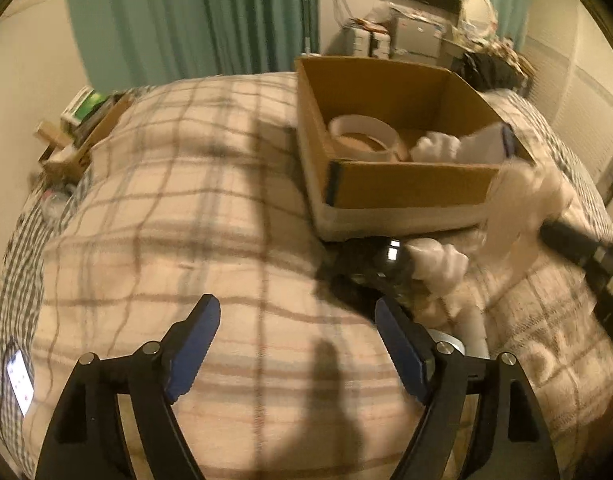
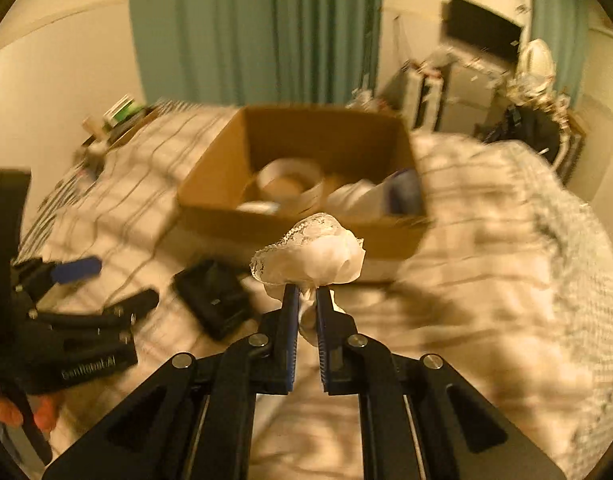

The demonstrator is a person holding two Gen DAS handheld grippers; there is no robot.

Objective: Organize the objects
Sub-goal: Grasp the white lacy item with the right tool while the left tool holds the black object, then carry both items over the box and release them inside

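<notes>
From your left wrist, the left gripper (image 1: pixel 296 316) is gaping wide over the plaid blanket (image 1: pixel 166 208), gripping nothing; the cardboard box (image 1: pixel 406 188) is sitting far right, its contents blurred. From your right wrist, the right gripper (image 2: pixel 305 294) is pinching a white lacy cloth (image 2: pixel 310 254) near the box (image 2: pixel 210 204).

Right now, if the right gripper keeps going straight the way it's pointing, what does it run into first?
Probably the near wall of the cardboard box. The right gripper, shut on a white lacy cloth, points straight at it. Motion blur leaves depth unclear, so it could pass just over the rim.
</notes>
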